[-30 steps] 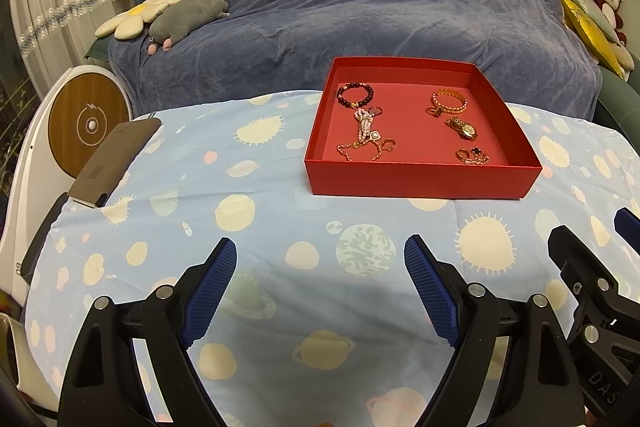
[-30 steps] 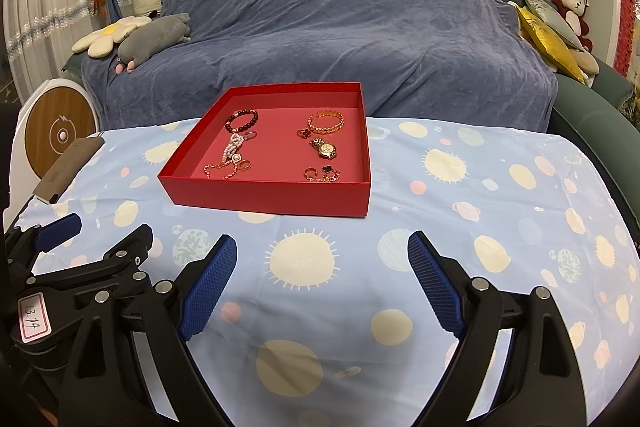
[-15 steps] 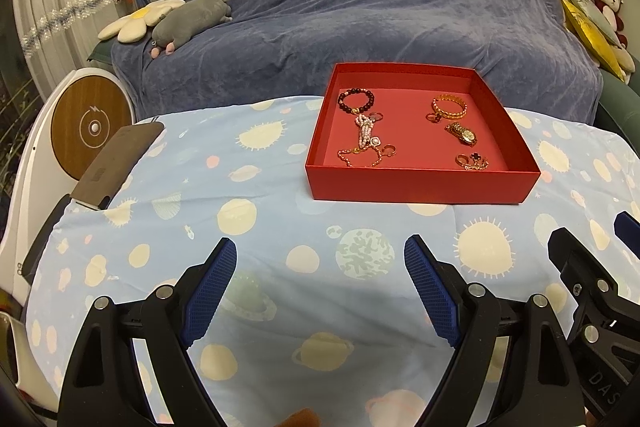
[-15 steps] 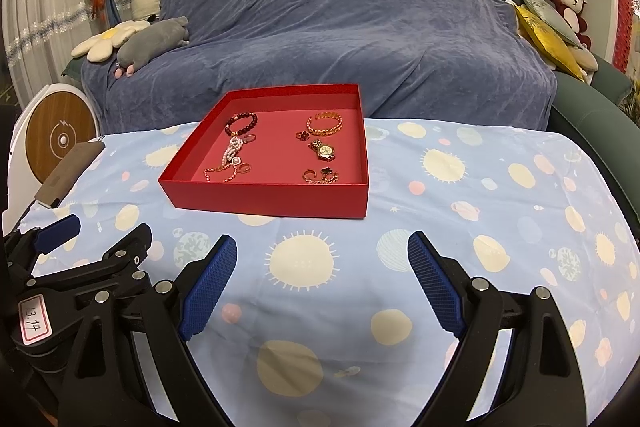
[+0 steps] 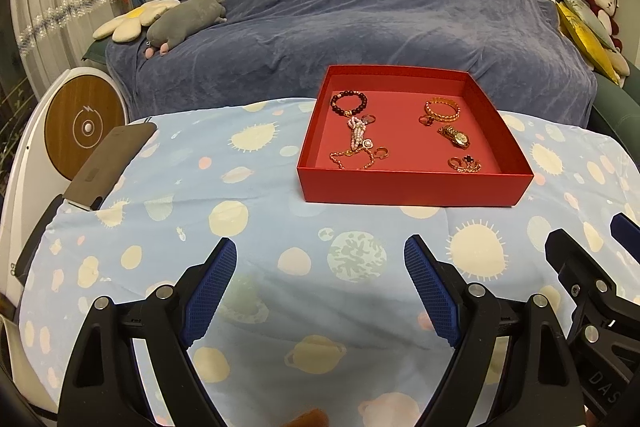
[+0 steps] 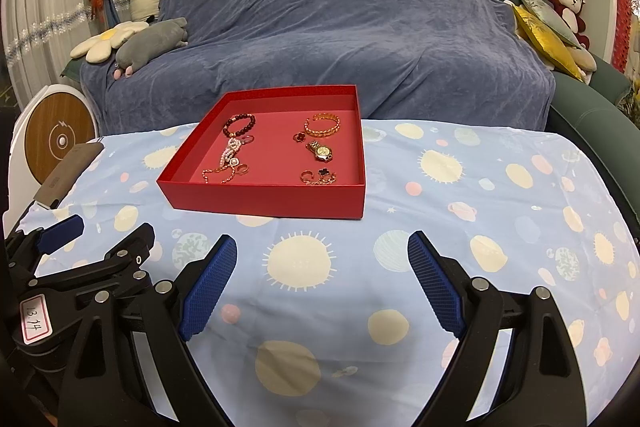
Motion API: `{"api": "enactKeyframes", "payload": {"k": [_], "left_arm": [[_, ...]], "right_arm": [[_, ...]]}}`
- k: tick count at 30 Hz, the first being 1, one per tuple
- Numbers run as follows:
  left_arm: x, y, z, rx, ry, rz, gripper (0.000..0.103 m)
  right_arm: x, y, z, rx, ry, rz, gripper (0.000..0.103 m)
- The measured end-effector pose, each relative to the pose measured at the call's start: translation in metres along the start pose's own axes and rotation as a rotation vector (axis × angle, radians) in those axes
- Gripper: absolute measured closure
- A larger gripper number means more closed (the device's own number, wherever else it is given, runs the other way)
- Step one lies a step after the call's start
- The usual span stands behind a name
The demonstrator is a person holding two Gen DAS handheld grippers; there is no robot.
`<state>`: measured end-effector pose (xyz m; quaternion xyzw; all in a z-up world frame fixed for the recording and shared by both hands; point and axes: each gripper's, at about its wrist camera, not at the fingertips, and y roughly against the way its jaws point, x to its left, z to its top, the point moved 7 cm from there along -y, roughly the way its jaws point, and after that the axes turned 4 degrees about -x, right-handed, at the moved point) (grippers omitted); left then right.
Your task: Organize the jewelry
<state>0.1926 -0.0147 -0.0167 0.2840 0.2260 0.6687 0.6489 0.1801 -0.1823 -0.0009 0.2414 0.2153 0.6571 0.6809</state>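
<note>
Red tray of jewelry sits farther off than a second ago, both grippers drawn back.

The red tray (image 5: 414,183) rests near the table's far edge on the planet-print cloth (image 5: 260,227), holding a dark bead bracelet (image 5: 349,103), gold bangle (image 5: 442,110) and watch (image 5: 456,137). The left gripper (image 5: 320,287) and right gripper (image 6: 322,285) hang spread wide, grasping nothing, above the near edge. Only the right view shows the left tool's numbered label (image 6: 37,319).
</note>
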Motion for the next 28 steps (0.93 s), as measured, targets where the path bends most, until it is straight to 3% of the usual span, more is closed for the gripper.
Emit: {"api": "enactKeyframes", "payload": {"k": [20, 28], "left_arm": [[0.0017, 0.0013, -0.0004, -0.019, 0.009, 0.007, 0.020], [0.0030, 0.0024, 0.0024, -0.037, 0.018, 0.002, 0.020]], "right_arm": [[-0.0001, 0.0032, -0.0008, -0.006, 0.004, -0.002, 0.016], [-0.0016, 0.0044, 0.0010, -0.029, -0.011, -0.024, 0.010]]}}
